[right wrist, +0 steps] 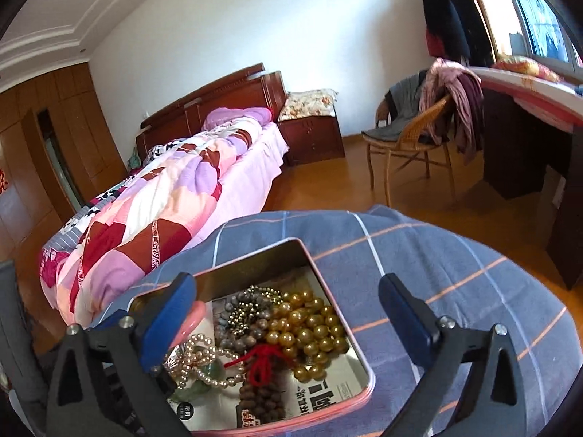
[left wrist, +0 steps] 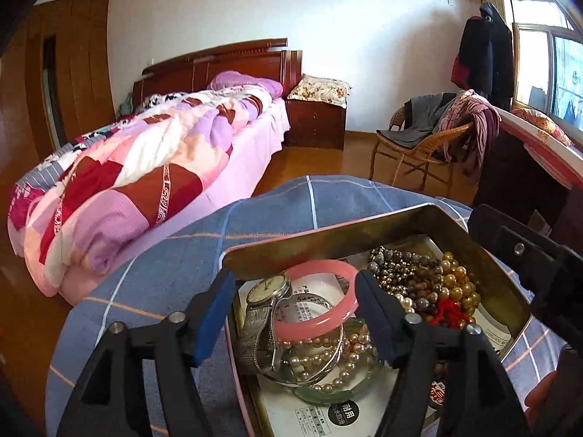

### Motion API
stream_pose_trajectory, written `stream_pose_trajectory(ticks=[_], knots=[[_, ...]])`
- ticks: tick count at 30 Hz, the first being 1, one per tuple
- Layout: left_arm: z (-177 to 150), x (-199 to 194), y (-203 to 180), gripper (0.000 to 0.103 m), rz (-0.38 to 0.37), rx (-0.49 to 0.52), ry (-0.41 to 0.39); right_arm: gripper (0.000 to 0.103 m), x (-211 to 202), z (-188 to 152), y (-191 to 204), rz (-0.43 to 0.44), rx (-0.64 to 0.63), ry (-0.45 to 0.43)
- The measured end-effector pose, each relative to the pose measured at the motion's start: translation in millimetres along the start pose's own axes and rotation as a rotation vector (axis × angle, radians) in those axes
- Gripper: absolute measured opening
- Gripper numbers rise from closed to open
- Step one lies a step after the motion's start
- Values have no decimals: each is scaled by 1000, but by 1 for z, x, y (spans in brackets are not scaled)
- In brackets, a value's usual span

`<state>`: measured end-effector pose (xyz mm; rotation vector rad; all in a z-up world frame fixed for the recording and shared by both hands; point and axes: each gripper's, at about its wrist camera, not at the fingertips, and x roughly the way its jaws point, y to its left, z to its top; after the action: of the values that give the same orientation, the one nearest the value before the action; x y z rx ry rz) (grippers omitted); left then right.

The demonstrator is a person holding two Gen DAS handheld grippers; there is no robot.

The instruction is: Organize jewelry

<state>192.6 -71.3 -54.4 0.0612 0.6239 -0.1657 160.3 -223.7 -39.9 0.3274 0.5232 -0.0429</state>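
Blue checked cloth (left wrist: pixel 175 255); wristwatch (left wrist: pixel 264 291) only left-view.

The tin (left wrist: pixel 503 266) is packed pretty tight: the pink bangle (left wrist: pixel 317 300), watch (left wrist: pixel 264 313) and pearls (left wrist: pixel 328 360) crowd its left half, bead strands (right wrist: pixel 309 324) fill the right. Bare paper lining (right wrist: pixel 328 389) is only seen near its front corner. Open blue cloth (right wrist: pixel 455 273) is left right of the tin.

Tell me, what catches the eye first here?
A metal tin crammed with jewelry sits on a blue plaid cloth. A pink bangle lies over a wristwatch at its left, golden beads at its right. Behind, a patchwork quilt covers the bed.
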Motion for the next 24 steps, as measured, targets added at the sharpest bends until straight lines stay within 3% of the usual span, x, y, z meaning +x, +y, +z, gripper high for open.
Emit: stream_pose_trajectory(ticks=[2, 9, 14, 24], knots=[[1, 0, 2, 77, 18, -3, -2, 103, 0, 0, 0, -13, 5, -4], [-3, -10, 23, 78, 44, -104, 14, 103, -12, -6, -9, -43, 35, -12], [-14, -28, 26, 78, 96, -98, 5, 103, -35, -7, -12, -62, 68, -34], [-44, -86, 27, 78, 97, -67, -7, 103, -97, -31, 4, -81, -4, -62]])
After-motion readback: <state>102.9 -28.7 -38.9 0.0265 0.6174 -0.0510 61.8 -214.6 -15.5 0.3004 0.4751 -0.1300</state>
